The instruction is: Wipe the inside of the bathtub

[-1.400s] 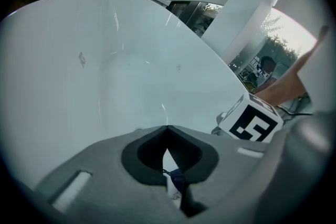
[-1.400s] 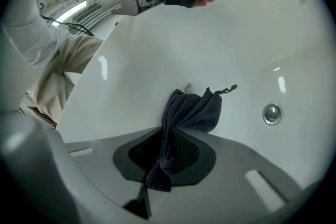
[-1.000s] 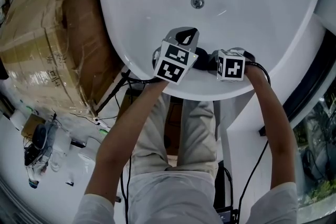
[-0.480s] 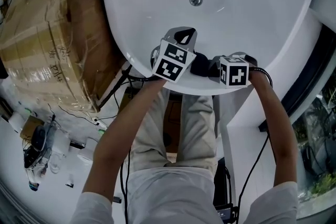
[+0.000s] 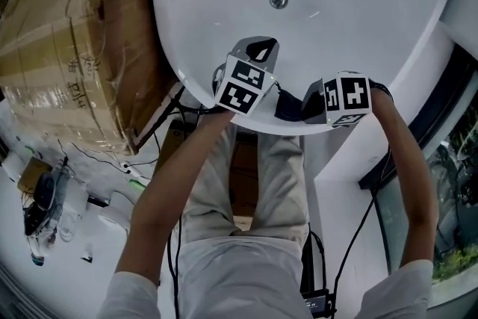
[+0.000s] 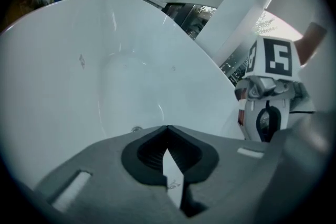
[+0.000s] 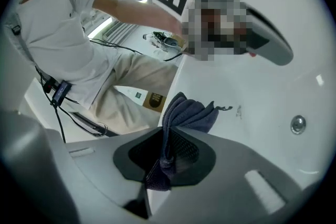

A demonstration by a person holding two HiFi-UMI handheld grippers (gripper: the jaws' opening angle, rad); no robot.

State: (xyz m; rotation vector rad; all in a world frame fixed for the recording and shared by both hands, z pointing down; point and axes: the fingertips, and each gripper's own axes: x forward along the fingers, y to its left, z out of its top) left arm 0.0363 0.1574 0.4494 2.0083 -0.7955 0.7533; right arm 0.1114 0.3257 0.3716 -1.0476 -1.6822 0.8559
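Setting: a room with a pale floor. A film-wrapped cardboard crate (image 5: pixel 67 48) stands at the left and dark glazing at the right. A white bathtub (image 5: pixel 388 26) fills the far half of the head view.
Near ground: the person stands at the tub's near end, with cables (image 5: pixel 175 138) trailing by the legs just below the rim.
Near rim: both tools sit over the tub's near rim (image 5: pixel 246 127), close together but apart.
Left gripper (image 6: pixel 168 157): jaws together with nothing between them. It is aimed along the tub's inside towards the far end.
Right gripper (image 7: pixel 164 149): jaws clamped on a dark blue-grey cloth (image 7: pixel 186 113). It is turned leftwards across the rim, towards the left gripper.
Cloth position: one fold is pinched and the rest is bunched beyond the jaw tips, at the rim edge. It does not appear to be pressed on the inner wall yet.
Tub inside: smooth, glossy and bare. The drain (image 5: pixel 278 0) lies well beyond both tools.
Risk, grip: probably the main one. Only a narrow fold is held, so drag on the wall could pull the cloth free.
Risk, contact: a bunched cloth covers little, so the hard jaw tips might scrape the finish.
Risk, crowding: the tools are near enough to knock together on a leftward sweep.
Risk, footing: leaning in for the far wall could snag the cables.
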